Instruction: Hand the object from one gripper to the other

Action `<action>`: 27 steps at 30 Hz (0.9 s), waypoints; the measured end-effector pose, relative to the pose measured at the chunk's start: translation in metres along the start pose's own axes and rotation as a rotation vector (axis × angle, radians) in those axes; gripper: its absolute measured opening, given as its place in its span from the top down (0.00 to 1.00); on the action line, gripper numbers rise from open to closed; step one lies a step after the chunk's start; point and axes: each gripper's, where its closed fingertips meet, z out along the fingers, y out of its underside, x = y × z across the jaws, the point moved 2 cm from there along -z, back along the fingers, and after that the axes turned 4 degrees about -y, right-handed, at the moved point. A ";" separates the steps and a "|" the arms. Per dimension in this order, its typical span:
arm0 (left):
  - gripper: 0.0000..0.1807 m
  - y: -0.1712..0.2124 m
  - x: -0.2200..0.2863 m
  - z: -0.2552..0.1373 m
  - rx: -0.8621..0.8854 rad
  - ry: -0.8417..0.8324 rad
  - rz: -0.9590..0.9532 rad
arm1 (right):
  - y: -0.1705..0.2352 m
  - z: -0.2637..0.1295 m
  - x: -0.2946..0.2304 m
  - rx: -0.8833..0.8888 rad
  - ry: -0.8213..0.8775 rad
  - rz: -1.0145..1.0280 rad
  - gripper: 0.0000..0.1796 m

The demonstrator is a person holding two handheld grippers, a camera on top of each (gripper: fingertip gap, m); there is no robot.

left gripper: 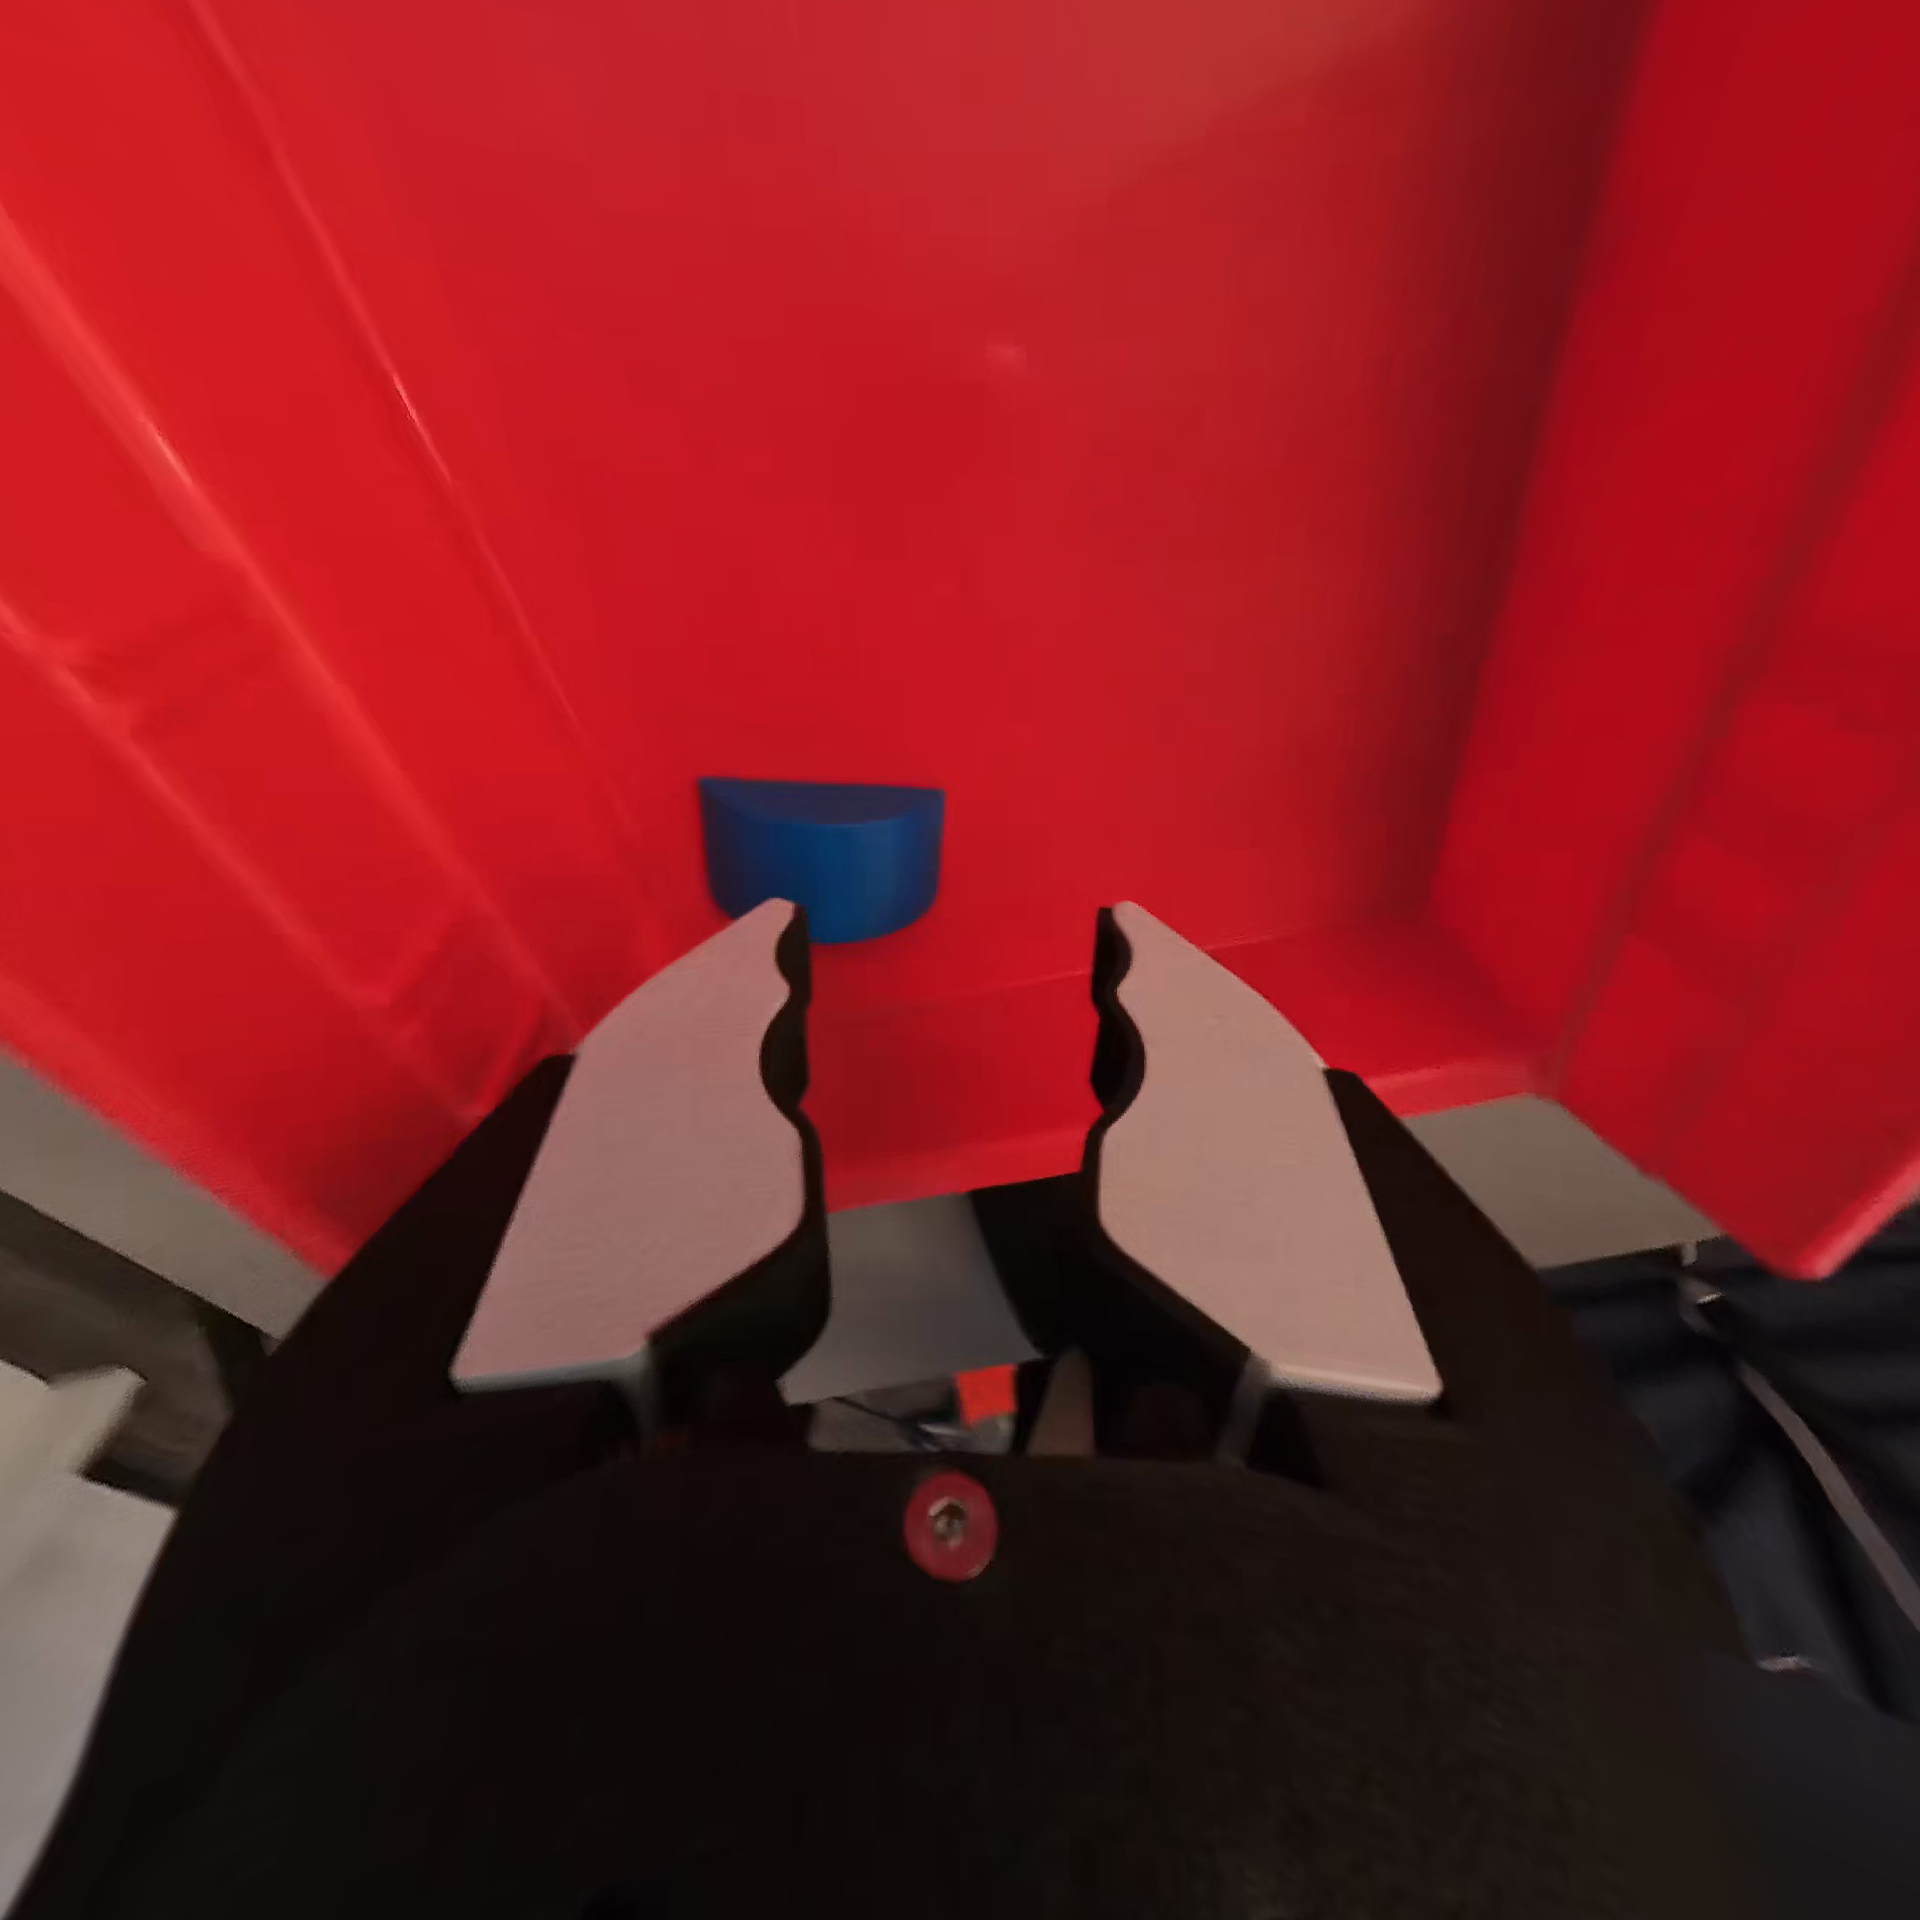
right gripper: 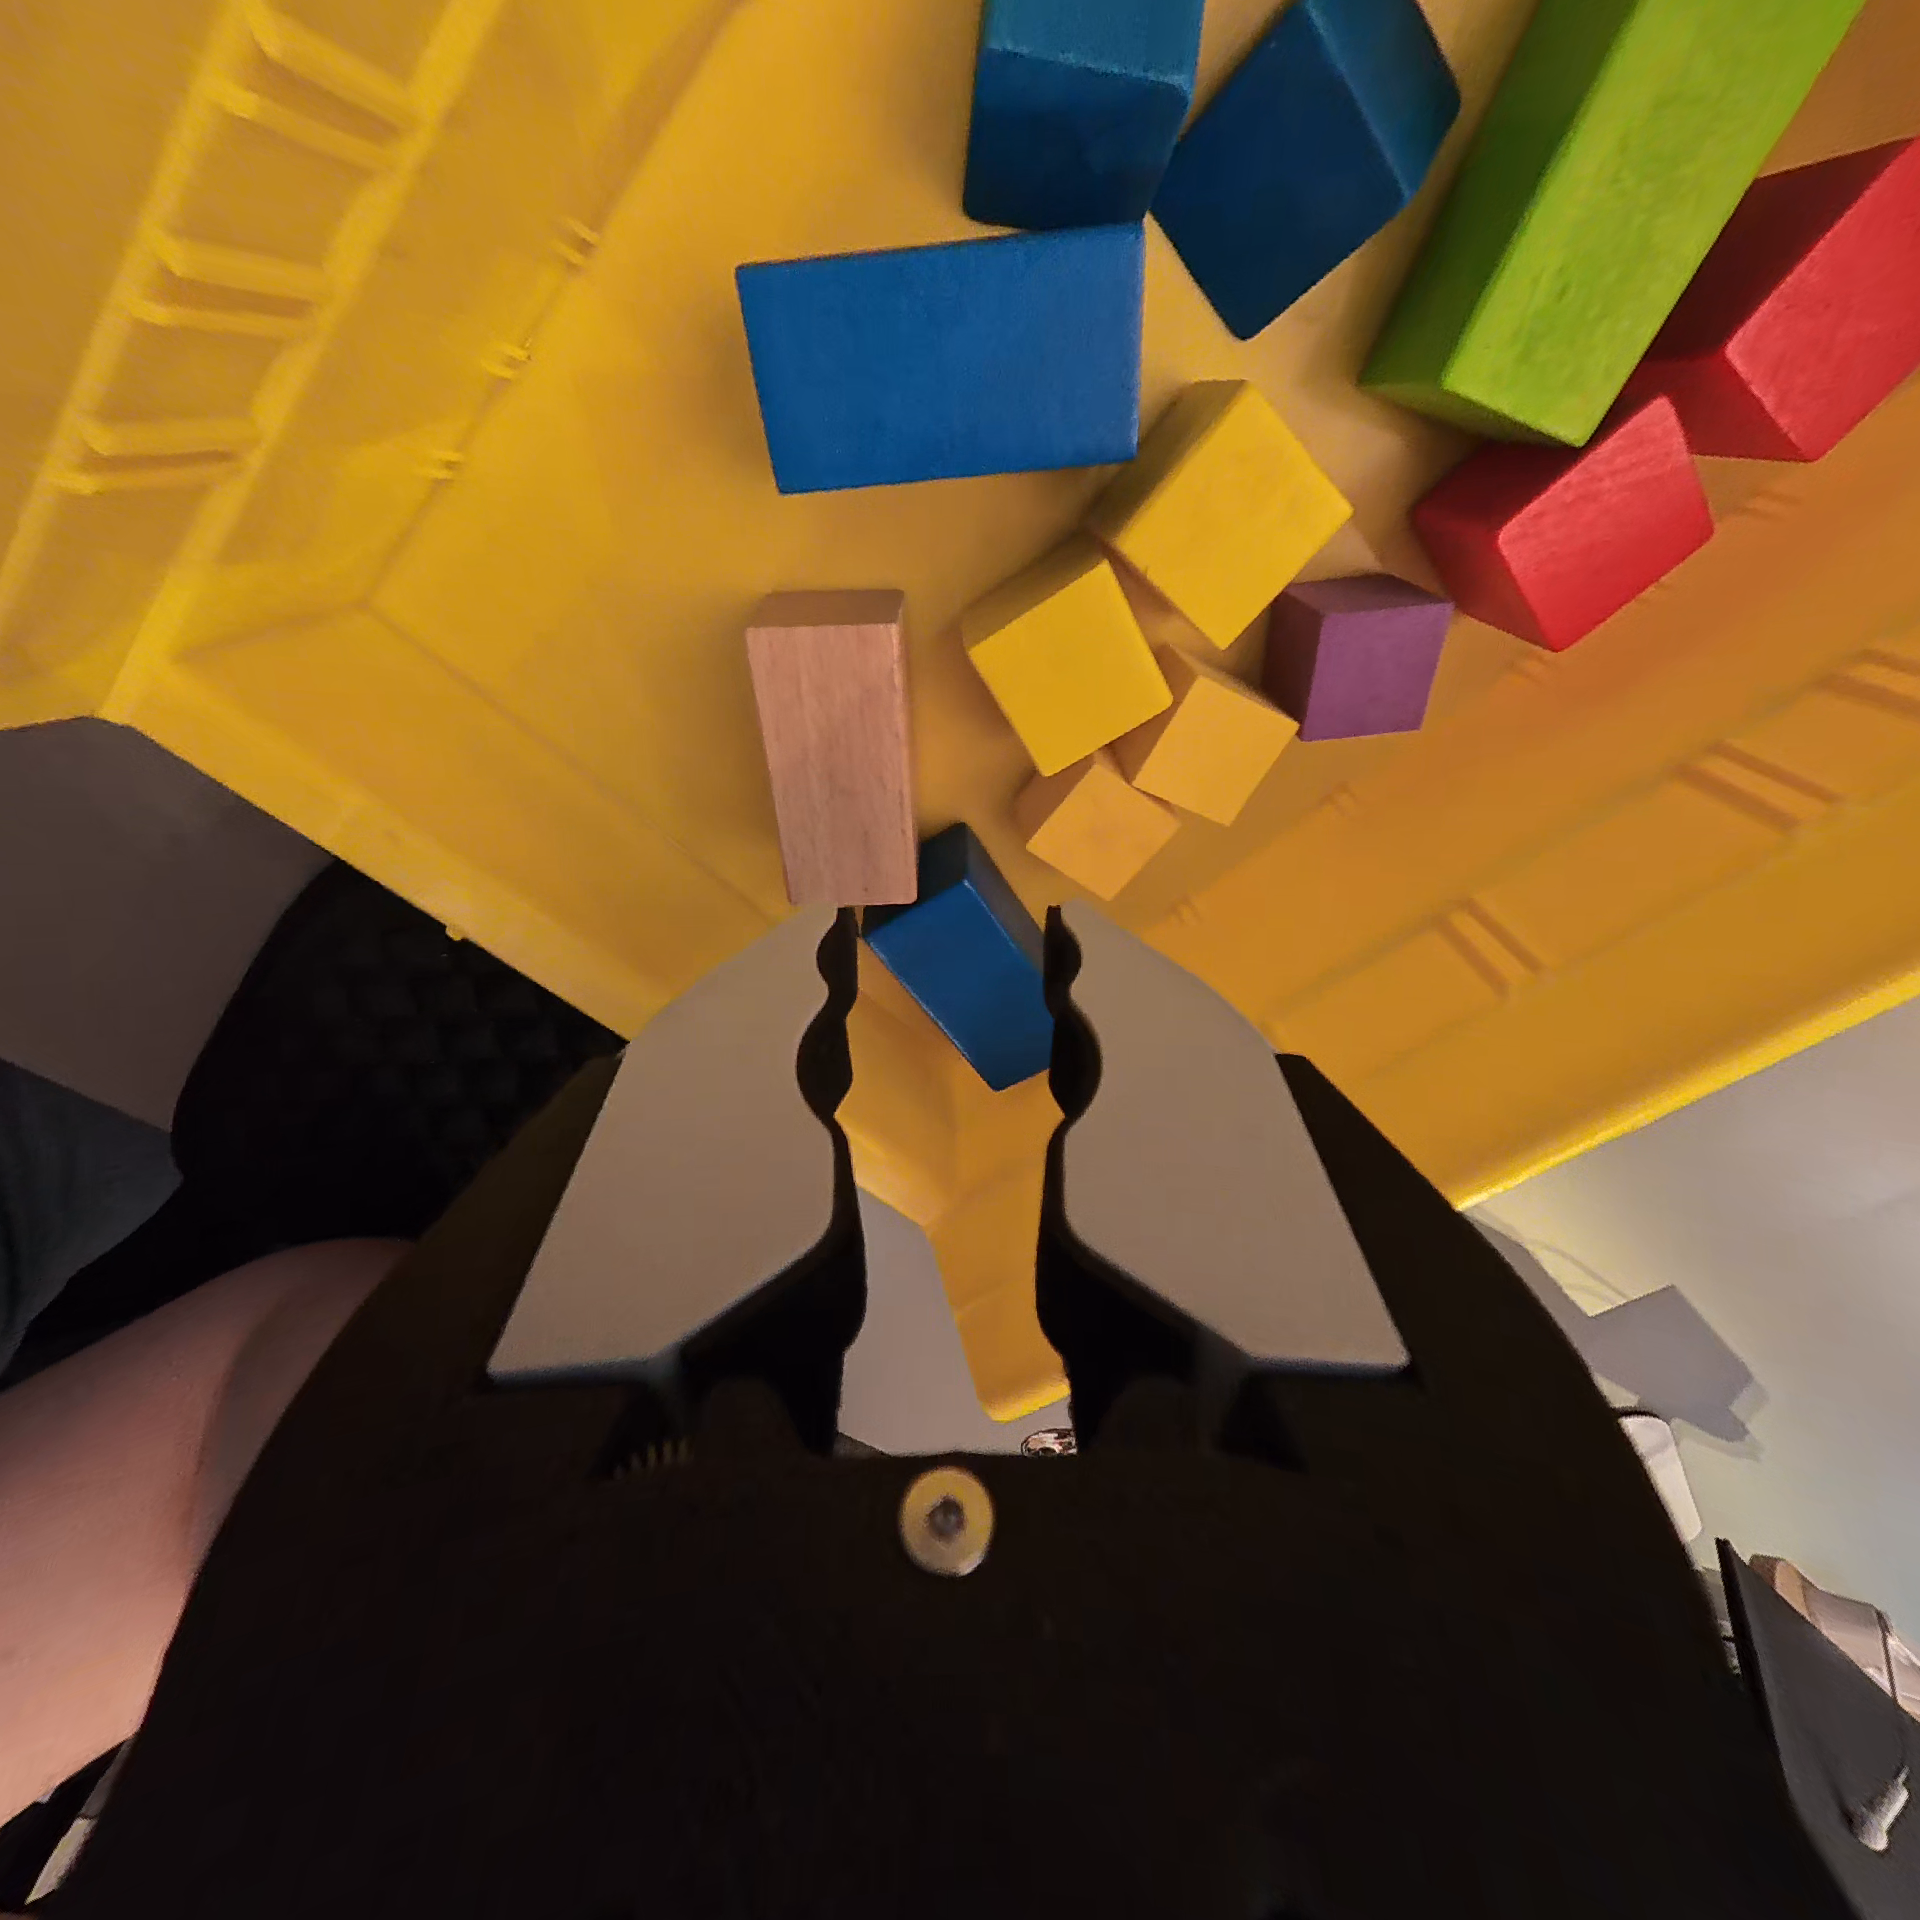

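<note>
In the right wrist view, my right gripper point(right gripper: 948, 920) reaches into a yellow bin point(right gripper: 499, 582). Its jaws are closed on a small blue block point(right gripper: 961, 982), which sits tilted between the fingertips low in the bin. An upright plain wooden block point(right gripper: 836, 748) stands just beyond the left fingertip and hides part of the blue block. In the left wrist view, my left gripper point(left gripper: 945, 914) is open and empty over a red bin point(left gripper: 987, 468). A blue half-round block point(left gripper: 821, 857) lies on the bin floor just beyond the left fingertip.
The yellow bin also holds several other blocks: blue ones point(right gripper: 945, 353), yellow cubes point(right gripper: 1065, 665), a purple cube point(right gripper: 1356, 655), a green bar point(right gripper: 1590, 208) and red blocks point(right gripper: 1558, 520). A person's arm point(right gripper: 135, 1455) shows at the lower left. The red bin's walls rise left and right.
</note>
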 end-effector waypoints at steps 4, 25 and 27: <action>0.66 0.008 -0.007 0.011 -0.082 -0.014 -0.104 | -0.001 0.002 -0.001 -0.013 -0.003 -0.007 0.80; 0.66 -0.002 -0.014 0.032 -0.147 0.016 -0.200 | -0.001 0.008 -0.007 -0.053 -0.024 -0.031 0.80; 0.68 -0.011 -0.014 0.031 -0.111 0.010 -0.193 | -0.001 0.009 -0.009 -0.063 -0.029 -0.035 0.80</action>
